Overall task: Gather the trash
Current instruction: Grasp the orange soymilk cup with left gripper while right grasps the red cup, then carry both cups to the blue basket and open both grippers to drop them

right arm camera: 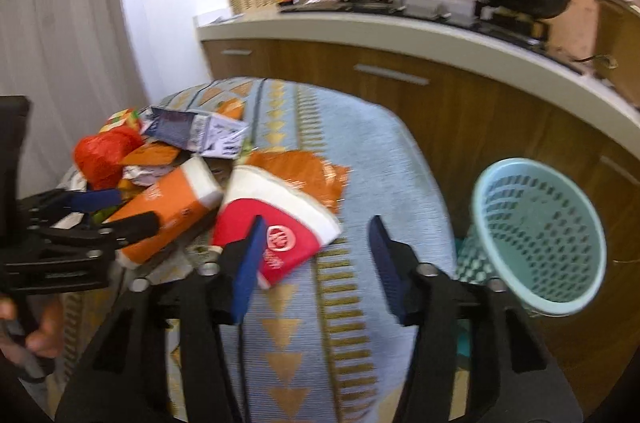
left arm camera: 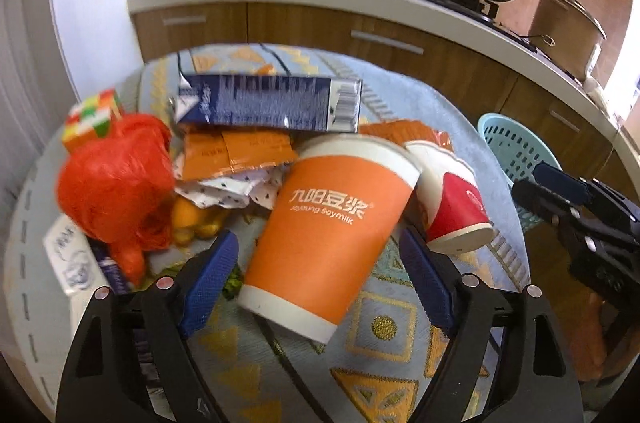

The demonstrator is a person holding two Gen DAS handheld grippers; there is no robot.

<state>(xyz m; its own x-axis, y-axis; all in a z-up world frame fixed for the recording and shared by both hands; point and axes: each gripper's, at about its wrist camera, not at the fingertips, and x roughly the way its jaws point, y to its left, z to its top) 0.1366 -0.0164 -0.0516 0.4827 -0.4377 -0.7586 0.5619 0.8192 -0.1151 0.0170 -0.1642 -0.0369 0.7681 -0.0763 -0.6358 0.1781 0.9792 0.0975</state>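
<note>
- Orange paper makes up the biggest piece of trash: one orange cup lying on its side, printed in white with Chinese characters and "Joyoung soymilk".
- One red and white cup lies tipped just beside it on the right; it carries a round white logo I cannot read.
- One dark blue carton lies flat at the back of the heap, with a barcode at its right end; its small print is too blurred to read.
- Two orange foil wrappers show: one below the carton, one behind the red and white cup.
- One red plastic bag is bunched at the left, with one coloured puzzle cube behind it.
- All of this sits on the bench, covered in a pale blue cloth with gold triangles.
- One light blue basket stands off the right edge of the bench, well apart from the heap.
- The left claw stands wide, its blue pads on either side of the orange cup without pressing it.
- The right claw is partly spread; its left pad is just beside the red and white cup, with nothing held.
</note>
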